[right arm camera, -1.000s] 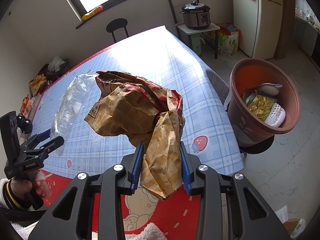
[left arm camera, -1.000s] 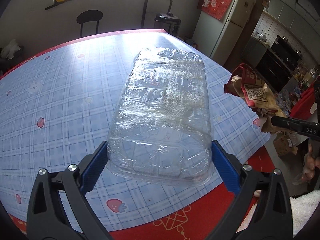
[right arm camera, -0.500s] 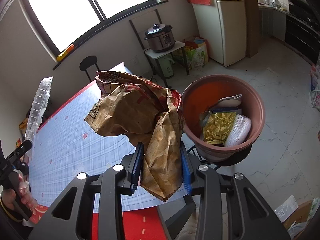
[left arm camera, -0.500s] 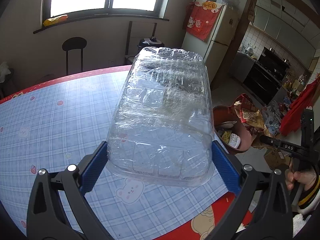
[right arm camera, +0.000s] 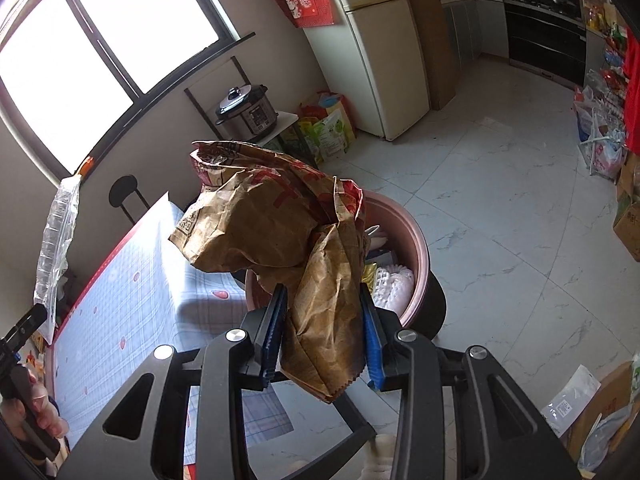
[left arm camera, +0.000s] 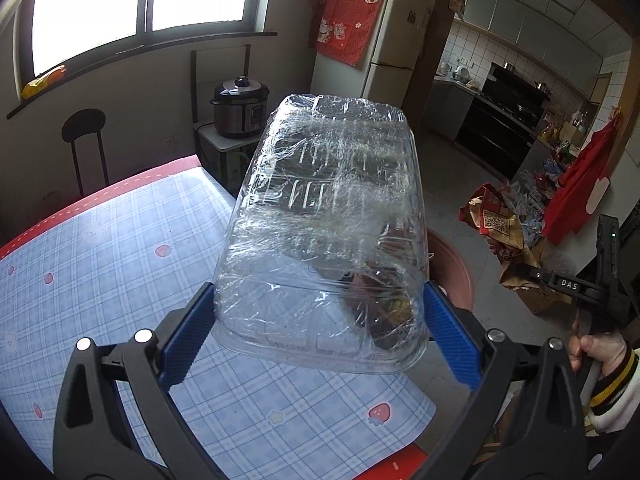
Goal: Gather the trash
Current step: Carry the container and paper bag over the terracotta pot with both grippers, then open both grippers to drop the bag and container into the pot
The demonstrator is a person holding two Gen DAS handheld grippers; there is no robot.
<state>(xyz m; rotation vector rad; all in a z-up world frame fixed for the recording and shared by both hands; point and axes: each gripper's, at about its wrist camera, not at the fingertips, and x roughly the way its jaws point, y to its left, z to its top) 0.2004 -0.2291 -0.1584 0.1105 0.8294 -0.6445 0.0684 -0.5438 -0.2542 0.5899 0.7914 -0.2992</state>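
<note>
The letters "DAS" stand in white on the black arm of the right tongs (left arm camera: pixel 560 282), seen at the right edge of the left wrist view. A QR code is printed on the crumpled brown paper bag (left arm camera: pixel 498 222) held there; nothing else on it can be read. The red cloth (left arm camera: pixel 348 20) hanging on the far fridge carries large yellow Chinese characters, of which "千" seems to be the first, the rest too small to make out. The cooker's front panel is unreadable

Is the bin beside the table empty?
No, the bin already holds a gold packet and white foam netting.
</note>
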